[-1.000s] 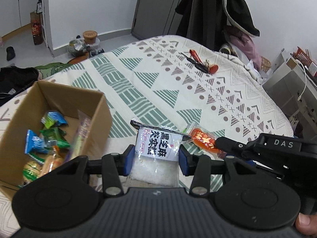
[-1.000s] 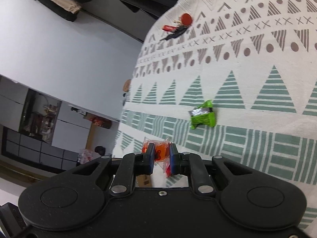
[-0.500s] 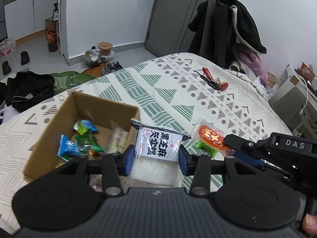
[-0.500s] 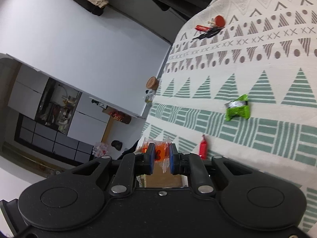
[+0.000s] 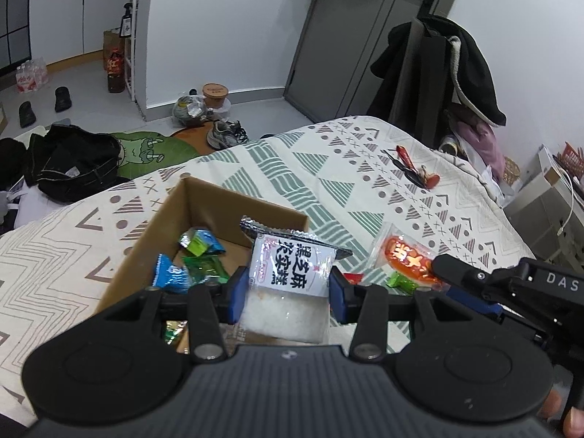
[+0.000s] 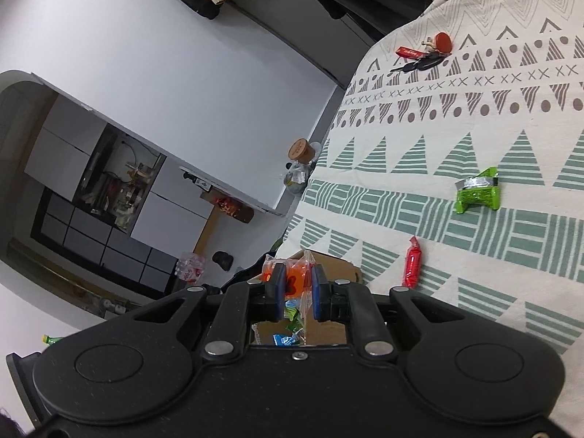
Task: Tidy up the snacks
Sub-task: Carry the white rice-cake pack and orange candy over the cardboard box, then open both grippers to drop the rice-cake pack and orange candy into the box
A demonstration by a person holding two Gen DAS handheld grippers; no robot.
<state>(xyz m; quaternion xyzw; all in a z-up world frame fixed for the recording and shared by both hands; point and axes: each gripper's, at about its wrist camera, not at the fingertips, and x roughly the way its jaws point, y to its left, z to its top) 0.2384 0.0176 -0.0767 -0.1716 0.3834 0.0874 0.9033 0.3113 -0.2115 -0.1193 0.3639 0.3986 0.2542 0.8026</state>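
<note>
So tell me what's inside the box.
In the box: a blue packet and green packets. The left gripper and its white packet cover the near part.

The left gripper clamped a white rice-cake packet over the cardboard box's right wall; blue and green candies lay inside. Beside it, the right gripper pinched an orange snack pack above the bedspread.

The left gripper body hides the cardboard box's near wall at six o'clock. The white packet's lower end vanishes behind it. The orange packet is half covered by blue pads.
</note>
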